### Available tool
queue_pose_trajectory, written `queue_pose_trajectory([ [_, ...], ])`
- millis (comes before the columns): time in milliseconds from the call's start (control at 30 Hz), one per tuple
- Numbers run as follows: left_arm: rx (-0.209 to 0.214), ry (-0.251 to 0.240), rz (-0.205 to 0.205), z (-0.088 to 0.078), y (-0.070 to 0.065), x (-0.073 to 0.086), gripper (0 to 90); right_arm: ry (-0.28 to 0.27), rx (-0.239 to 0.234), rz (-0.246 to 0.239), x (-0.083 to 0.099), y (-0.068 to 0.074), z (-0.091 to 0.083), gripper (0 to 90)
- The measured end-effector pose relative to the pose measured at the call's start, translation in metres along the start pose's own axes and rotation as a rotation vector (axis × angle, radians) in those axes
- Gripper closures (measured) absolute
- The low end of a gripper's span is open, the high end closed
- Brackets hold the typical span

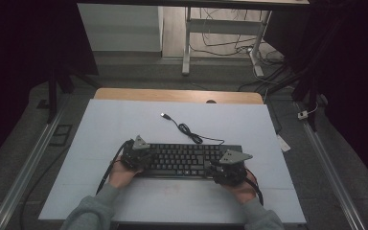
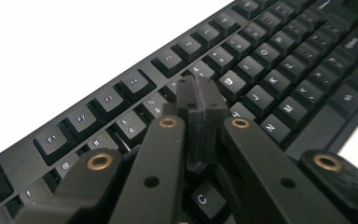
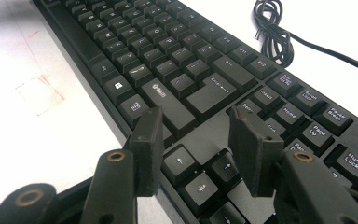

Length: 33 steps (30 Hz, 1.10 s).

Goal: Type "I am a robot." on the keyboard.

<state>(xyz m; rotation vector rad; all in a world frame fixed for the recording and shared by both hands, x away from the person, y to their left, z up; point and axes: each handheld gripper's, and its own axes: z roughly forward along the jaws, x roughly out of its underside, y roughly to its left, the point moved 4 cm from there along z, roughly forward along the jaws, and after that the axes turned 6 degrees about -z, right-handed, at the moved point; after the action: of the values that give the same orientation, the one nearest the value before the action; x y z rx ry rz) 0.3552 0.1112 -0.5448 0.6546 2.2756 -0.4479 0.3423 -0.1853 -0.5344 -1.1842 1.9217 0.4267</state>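
Tongs (image 1: 135, 155) (image 1: 230, 168): two; keyboard (image 1: 184, 159): one

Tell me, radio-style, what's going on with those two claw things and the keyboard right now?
Left gripper shut, fingers together over the letter keys. Right gripper open above the arrow keys. Keyboard flat on the white board. Cable coiled behind it, unplugged, nothing blocking.

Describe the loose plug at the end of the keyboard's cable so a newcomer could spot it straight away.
Start at the white sheet covering the table, then find the black rectangular keyboard at its near middle. From the keyboard's far edge a thin black cable coils and runs away from the person to a small flat USB plug, lying alone on bare sheet.
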Motion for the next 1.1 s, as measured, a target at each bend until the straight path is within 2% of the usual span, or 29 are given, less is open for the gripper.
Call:
queue_pose_trajectory([
  [200, -0.019, 0.027, 0.017, 0.007, -0.001, 0.0, 89.0, 0.005, 0.0, -0.001, 0.0, 0.0, 0.0, 55.0],
  [767, -0.021, 0.035, 0.018, 0.01, 0.0, 0.001, 89.1, 0.01, 0.003, -0.002, 0.0, 0.0, 0.0, 54.7],
  [933, -0.015, -0.008, 0.01, 0.002, 0.002, -0.002, 89.1, 0.006, 0.005, -0.004, 0.0, 0.0, 0.0, 54.7],
  [1100, 0.014, -0.063, -0.031, -0.014, 0.005, -0.004, 88.5, 0.005, 0.006, -0.002, 0.0, -0.001, 0.0, 54.7],
])
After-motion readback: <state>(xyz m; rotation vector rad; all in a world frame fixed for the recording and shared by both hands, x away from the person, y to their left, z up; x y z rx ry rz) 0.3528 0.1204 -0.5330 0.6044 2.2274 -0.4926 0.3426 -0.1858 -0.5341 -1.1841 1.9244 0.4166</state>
